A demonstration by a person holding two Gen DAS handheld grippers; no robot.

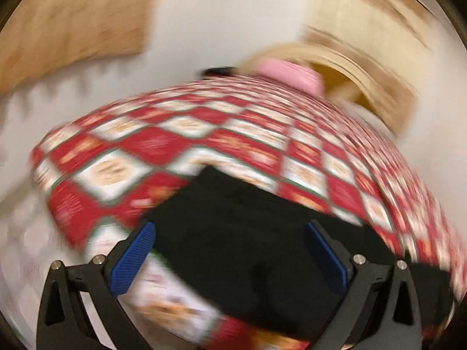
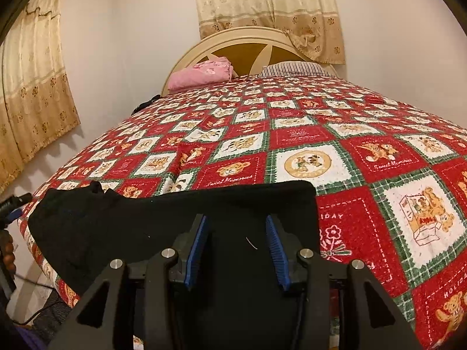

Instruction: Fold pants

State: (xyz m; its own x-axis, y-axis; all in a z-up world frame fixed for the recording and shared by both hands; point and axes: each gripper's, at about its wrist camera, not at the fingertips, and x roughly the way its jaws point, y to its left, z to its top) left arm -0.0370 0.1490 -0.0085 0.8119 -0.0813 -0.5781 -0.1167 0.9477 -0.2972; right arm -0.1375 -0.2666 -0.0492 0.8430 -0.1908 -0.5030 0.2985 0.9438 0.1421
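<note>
The black pants (image 2: 175, 227) lie on the near edge of the bed, spread flat on the red-and-white checked bedspread (image 2: 306, 151) with teddy-bear squares. In the right wrist view one folded end runs straight across at about 12 o'clock from the tool, while a rumpled end trails off toward 9 o'clock.

The right gripper (image 2: 237, 230) sits over the pants with its blue pads (image 2: 198, 248) apart; dark cloth shows between them, but the pads do not press on it.

The left wrist view is badly blurred. There the left gripper (image 1: 230, 239) has its pads spread wide, with the pants (image 1: 248, 233) below and between them, unclamped.

Farther off, at 11 o'clock, a pink folded cloth (image 2: 201, 74) rests by the rounded headboard (image 2: 248, 36); a striped pillow (image 2: 294, 68) lies at 1 o'clock. Beige curtains (image 2: 268, 8) hang behind.
</note>
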